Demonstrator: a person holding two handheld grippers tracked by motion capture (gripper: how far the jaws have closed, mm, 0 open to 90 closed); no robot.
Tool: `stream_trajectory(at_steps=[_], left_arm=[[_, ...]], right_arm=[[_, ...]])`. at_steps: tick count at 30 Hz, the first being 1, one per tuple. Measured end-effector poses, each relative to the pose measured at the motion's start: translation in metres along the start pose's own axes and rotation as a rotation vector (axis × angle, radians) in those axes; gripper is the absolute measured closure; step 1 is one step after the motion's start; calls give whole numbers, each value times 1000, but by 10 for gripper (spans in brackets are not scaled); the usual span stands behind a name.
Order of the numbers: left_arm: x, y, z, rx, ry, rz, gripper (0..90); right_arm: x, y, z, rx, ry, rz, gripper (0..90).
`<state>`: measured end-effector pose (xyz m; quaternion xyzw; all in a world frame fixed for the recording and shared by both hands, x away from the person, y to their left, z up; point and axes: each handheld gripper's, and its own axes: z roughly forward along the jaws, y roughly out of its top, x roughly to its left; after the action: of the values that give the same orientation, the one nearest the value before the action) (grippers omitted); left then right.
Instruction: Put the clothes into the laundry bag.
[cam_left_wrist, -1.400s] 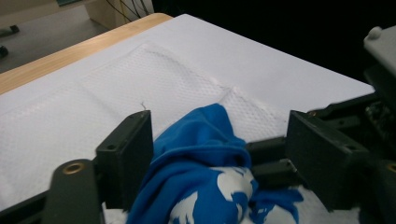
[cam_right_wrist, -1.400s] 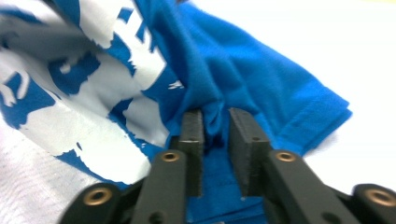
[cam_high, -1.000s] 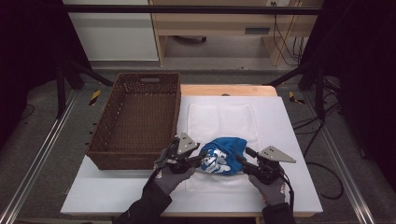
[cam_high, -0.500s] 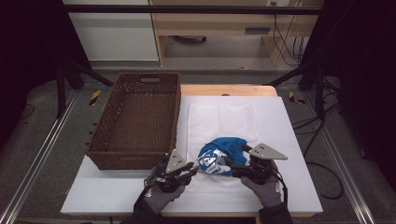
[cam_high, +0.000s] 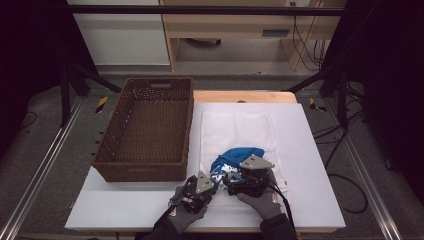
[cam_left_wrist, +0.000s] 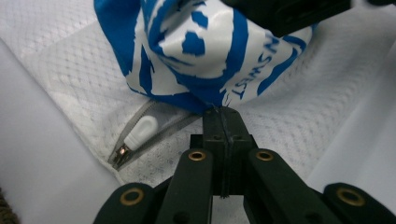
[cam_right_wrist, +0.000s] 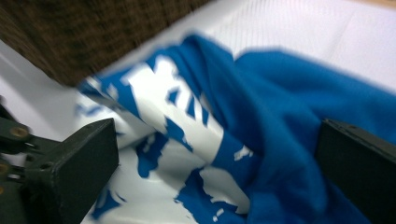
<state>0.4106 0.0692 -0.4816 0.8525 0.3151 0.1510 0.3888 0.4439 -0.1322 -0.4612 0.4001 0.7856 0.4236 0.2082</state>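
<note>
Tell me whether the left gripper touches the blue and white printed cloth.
Touching: the left gripper view shows the left gripper shut with its tips pinching the blue and white printed cloth's lower edge.

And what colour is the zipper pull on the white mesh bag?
White, seen best in the left gripper view: zipper pull.

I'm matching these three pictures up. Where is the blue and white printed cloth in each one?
High view: blue and white cloth lies low centre, just beyond both grippers.
Left gripper view: top centre, above the shut jaws.
Right gripper view: centre, between the open jaws.
Shared landmark: white mesh bag underneath.
</note>
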Motion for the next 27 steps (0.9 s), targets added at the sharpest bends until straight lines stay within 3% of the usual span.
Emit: stream_trajectory(at_steps=[3, 6, 12, 14, 20, 27], left_arm=[[2, -3, 2, 1, 4, -5, 896], [2, -4, 2, -6, 2, -10, 890], [3, -4, 3, -6, -7, -18, 879], [3, -4, 2, -5, -4, -14, 879], [2, -4, 2, -5, 1, -9, 878], [1, -4, 2, -5, 9, -1, 878]], right_arm=[[-2, -6, 11, 69, -31, -34, 17], [-4, -12, 17, 98, -31, -22, 105], [-7, -14, 13, 105, -86, -29, 524], [-12, -13, 9, 96, -87, 8, 649], [-24, -9, -11, 30, -88, 52, 695], [-59, -1, -55, -70, -189, 117, 697]])
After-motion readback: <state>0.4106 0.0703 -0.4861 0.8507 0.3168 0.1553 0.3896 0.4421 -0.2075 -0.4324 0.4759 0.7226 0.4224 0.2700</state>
